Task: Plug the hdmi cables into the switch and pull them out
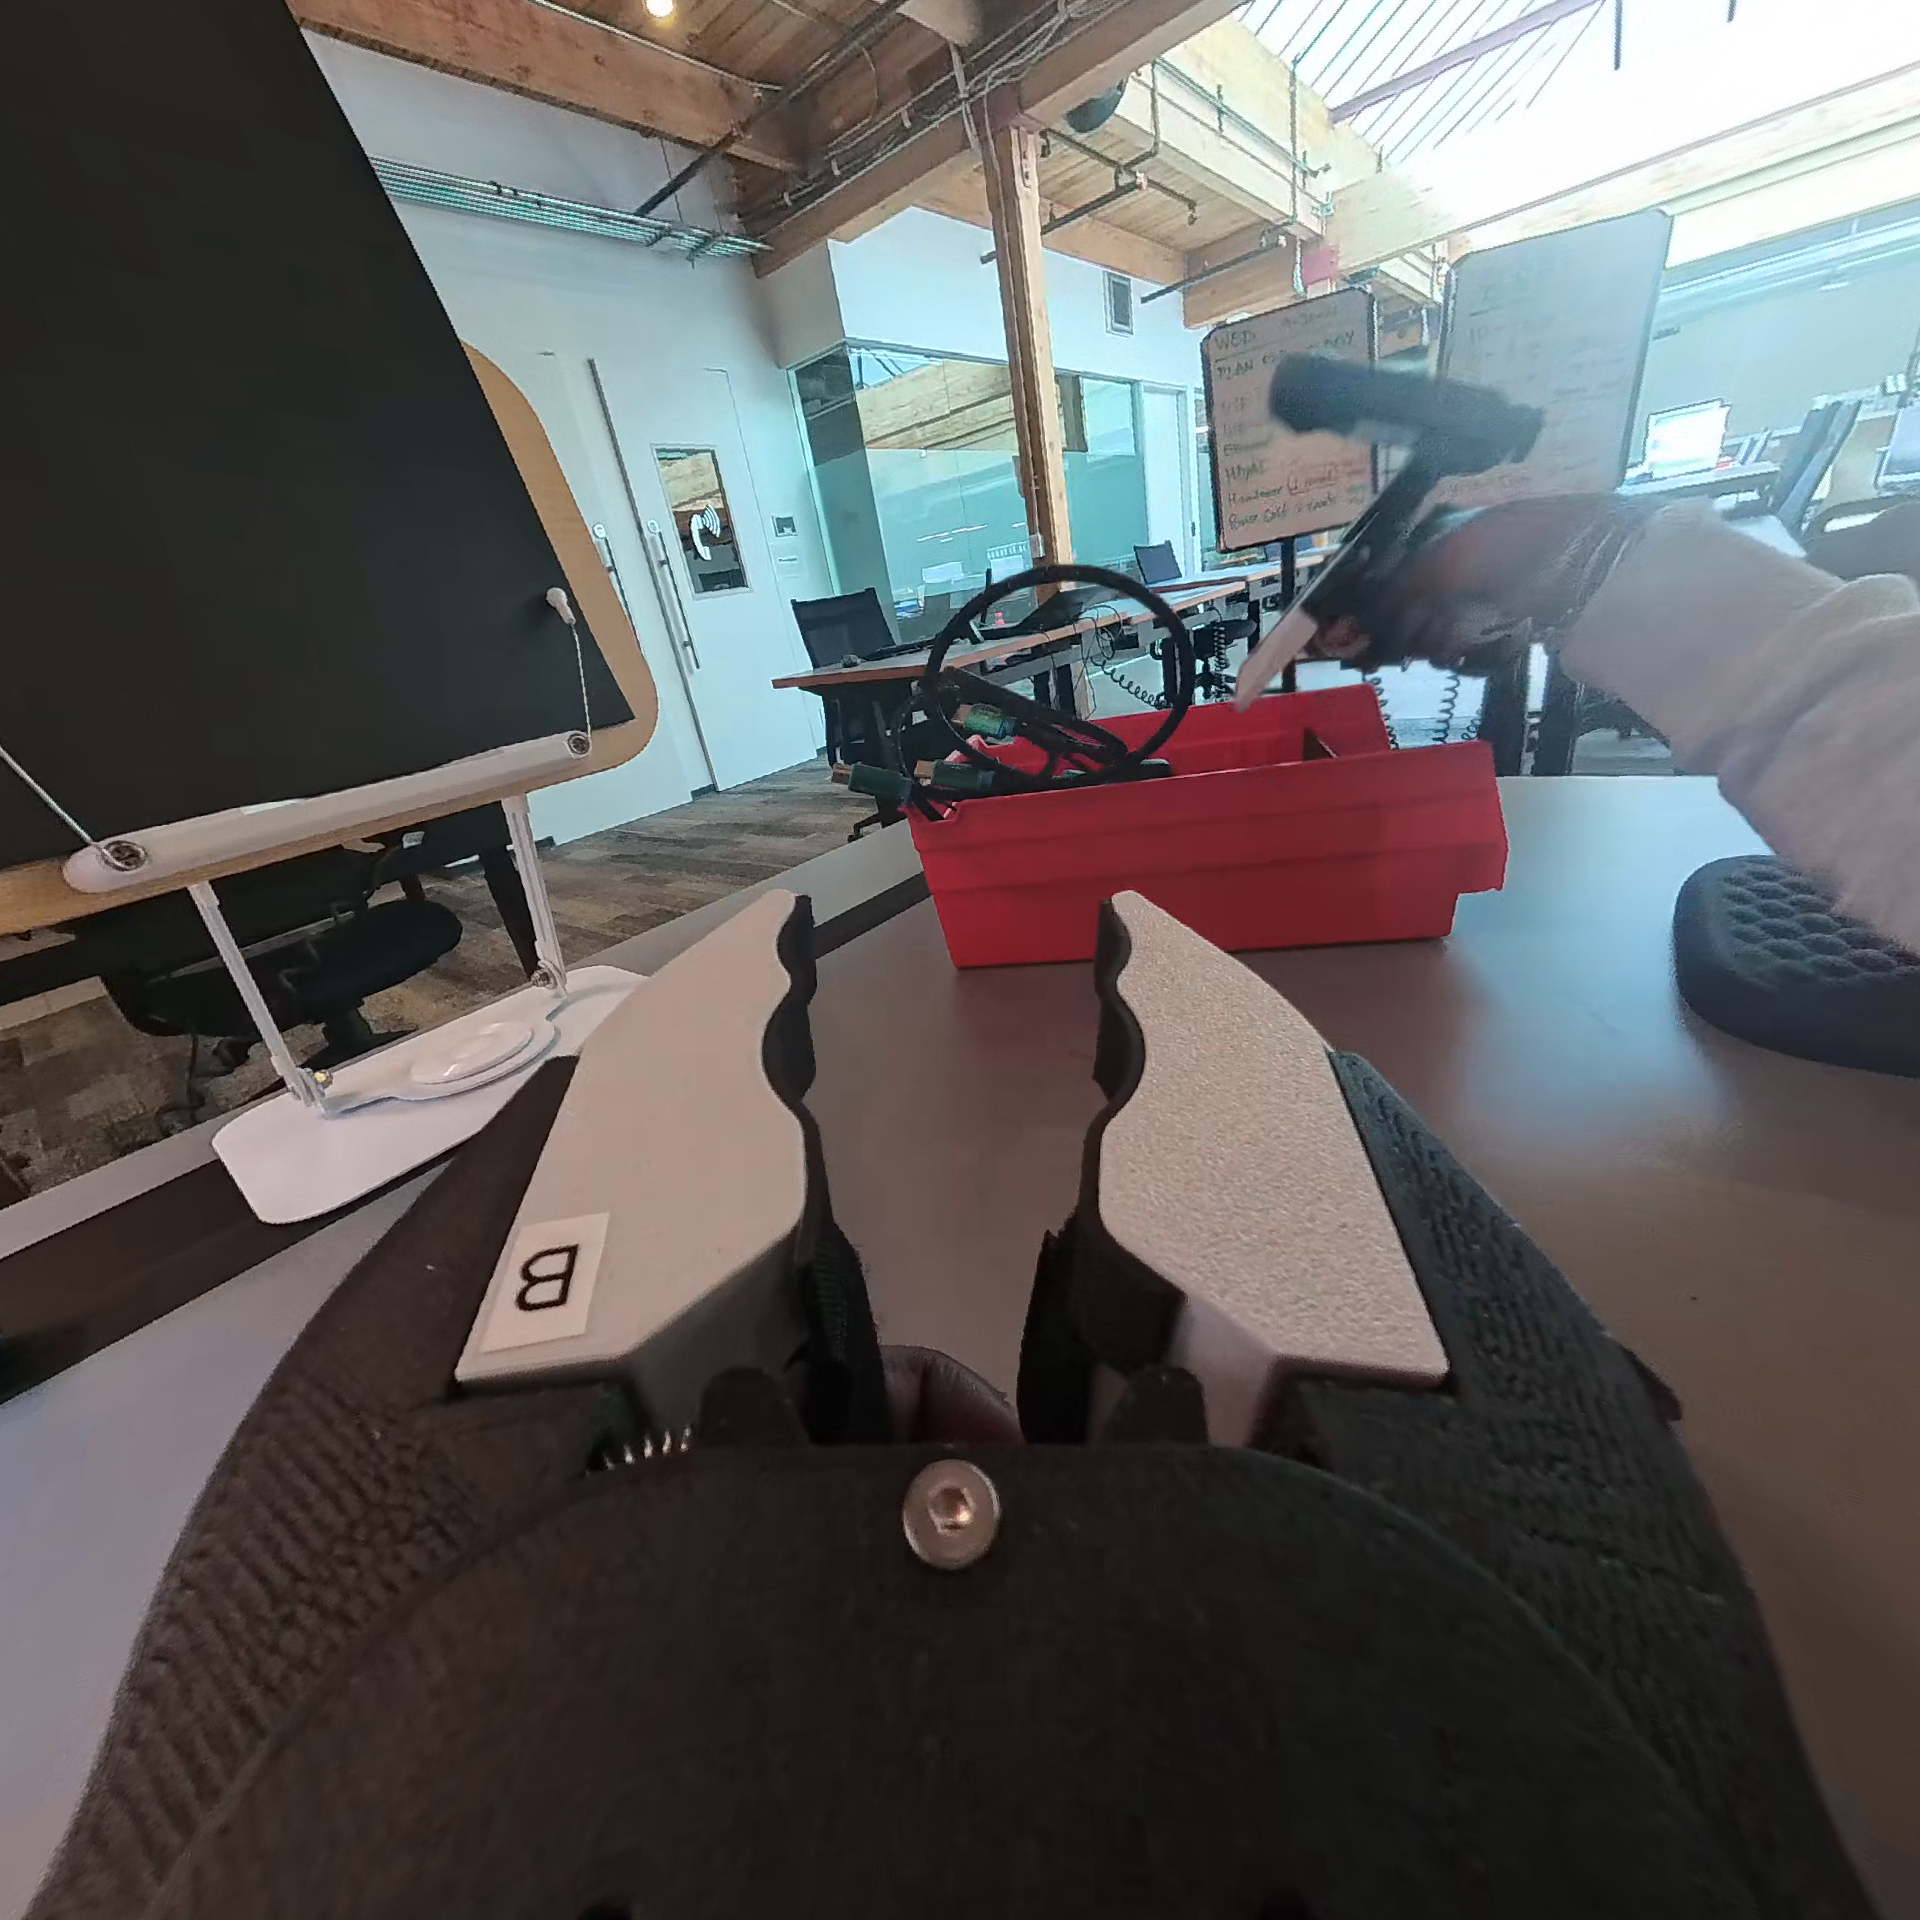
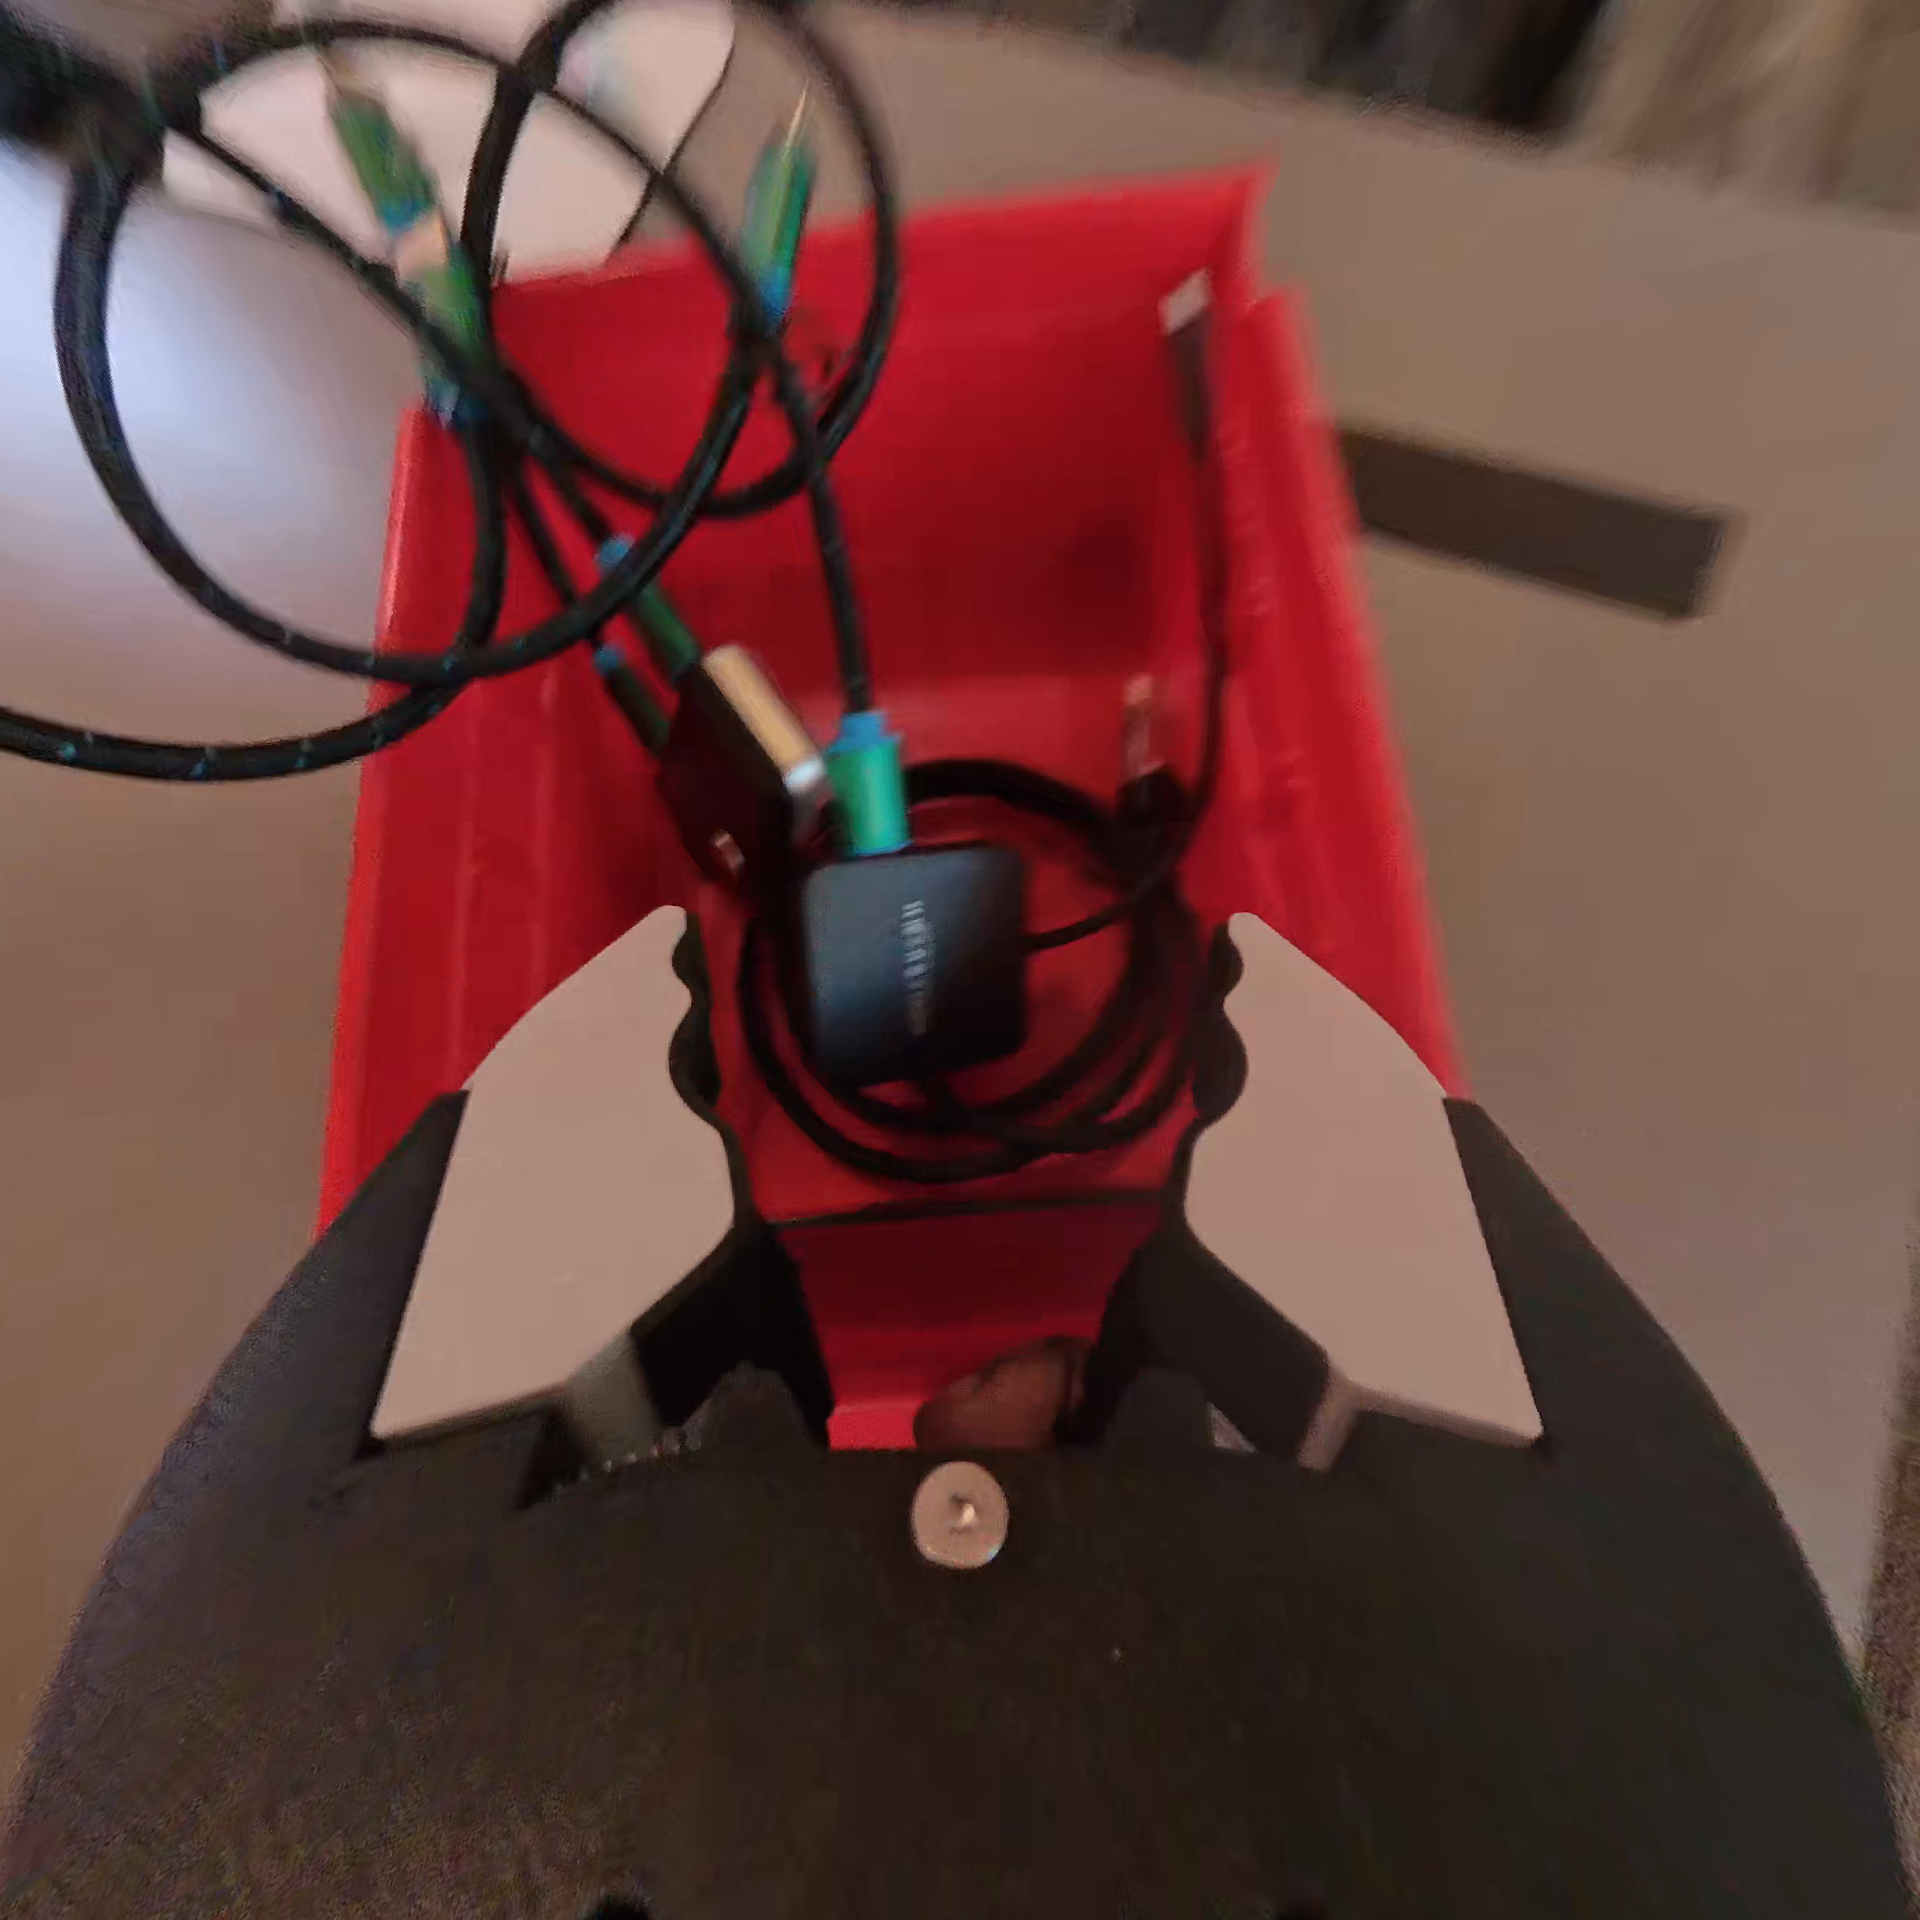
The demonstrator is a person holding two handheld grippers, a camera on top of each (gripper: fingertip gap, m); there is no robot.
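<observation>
A red bin [image 2: 1049,582] on the grey table holds a small black square switch [image 2: 914,961] with a green-ended HDMI plug [image 2: 868,790] against its top edge; whether it is plugged in is unclear. A second black switch with a silver end [image 2: 743,753] lies beside it. Braided black HDMI cables [image 2: 488,416] with green plugs loop out over the bin's far left rim. My right gripper [image 2: 956,935] is open, hovering above the bin, fingers either side of the square switch. My left gripper [image 1: 956,925] is open and empty above the table, short of the bin [image 1: 1216,842]. The right gripper [image 1: 1340,592] shows blurred above the bin.
A black board on a white stand [image 1: 343,1049] stands at the left of the table. A black honeycomb pad [image 1: 1787,966] lies at the right under the person's sleeve [image 1: 1756,727]. A dark strip [image 2: 1527,520] lies on the table right of the bin. Thin black cables [image 2: 1039,1122] coil in the bin.
</observation>
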